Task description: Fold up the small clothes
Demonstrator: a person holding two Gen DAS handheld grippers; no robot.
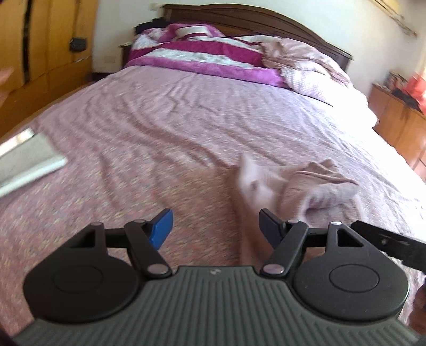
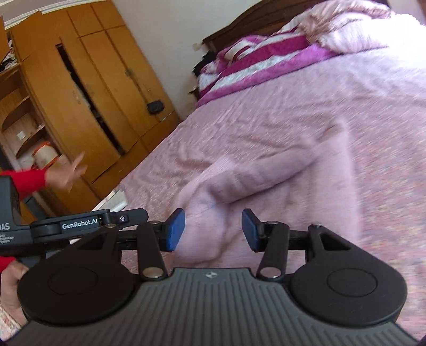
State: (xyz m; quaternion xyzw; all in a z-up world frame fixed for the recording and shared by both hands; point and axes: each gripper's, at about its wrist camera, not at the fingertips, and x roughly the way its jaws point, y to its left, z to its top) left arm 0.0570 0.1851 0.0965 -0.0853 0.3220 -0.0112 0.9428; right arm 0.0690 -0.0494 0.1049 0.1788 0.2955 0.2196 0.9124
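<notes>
Both grippers were released, nothing pinched: left gripper (image 1: 215, 226) had the crumpled pink garment (image 1: 298, 183) lying ahead-right on the bedspread (image 1: 159, 127); right gripper (image 2: 213, 230) had pink cloth (image 2: 266, 170) just ahead.

A small pale-pink garment (image 1: 314, 183) lies crumpled on the bedspread (image 1: 165, 127).

A wooden wardrobe (image 2: 80, 87) stands beside the bed (image 1: 159, 127); a magenta-striped blanket (image 1: 191, 53) lies bunched below the dark headboard (image 1: 239, 13)
</notes>
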